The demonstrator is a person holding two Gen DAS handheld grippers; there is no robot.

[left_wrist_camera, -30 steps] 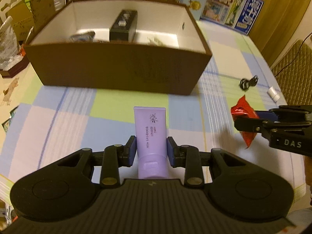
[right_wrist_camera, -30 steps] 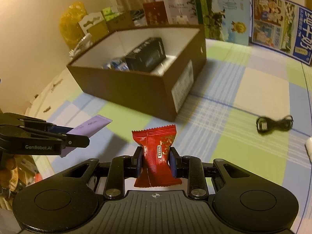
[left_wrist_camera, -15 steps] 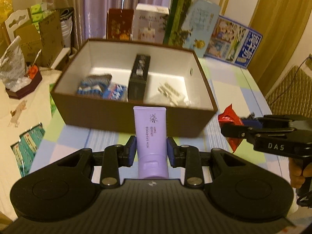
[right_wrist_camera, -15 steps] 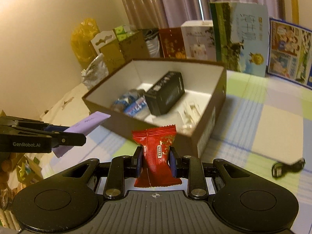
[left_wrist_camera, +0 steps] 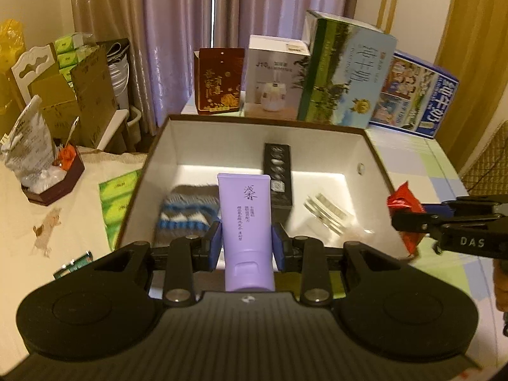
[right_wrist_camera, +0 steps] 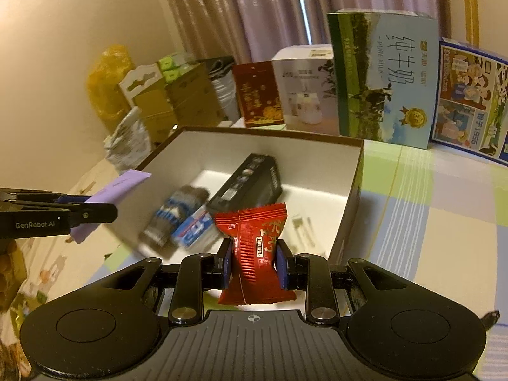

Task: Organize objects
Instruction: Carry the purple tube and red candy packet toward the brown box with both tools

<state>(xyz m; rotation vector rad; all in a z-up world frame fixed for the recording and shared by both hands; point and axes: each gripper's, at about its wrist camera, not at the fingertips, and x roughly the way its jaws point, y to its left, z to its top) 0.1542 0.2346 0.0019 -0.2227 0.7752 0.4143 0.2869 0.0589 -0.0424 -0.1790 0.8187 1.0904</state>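
My left gripper (left_wrist_camera: 247,243) is shut on a purple tube (left_wrist_camera: 246,222), held upright over the near edge of the brown box (left_wrist_camera: 377,165). My right gripper (right_wrist_camera: 254,262) is shut on a red snack packet (right_wrist_camera: 254,241), also above the box's near edge (right_wrist_camera: 349,209). Each gripper shows in the other's view: the right gripper (left_wrist_camera: 397,219) with the red packet (left_wrist_camera: 401,198) at the box's right wall, the left gripper (right_wrist_camera: 111,209) with the purple tube (right_wrist_camera: 117,190) at its left wall. Inside the white-lined box lie a black carton (left_wrist_camera: 277,174), a striped knitted item (left_wrist_camera: 187,212), a blue-white packet (right_wrist_camera: 195,227) and clear plastic pieces (left_wrist_camera: 327,214).
Tall cartons line the table's far edge: a red box (left_wrist_camera: 219,79), a white box (left_wrist_camera: 274,76), a green milk carton (left_wrist_camera: 346,70) and a blue carton (left_wrist_camera: 416,95). Left of the brown box lie green packets (left_wrist_camera: 117,200) and a dark tray with a foil bag (left_wrist_camera: 47,171). Checked cloth (right_wrist_camera: 428,206) stretches right.
Both grippers have risen and advanced toward the brown box with tube and packet still held. The box's inside now lies below them, where before its front wall stood well ahead.
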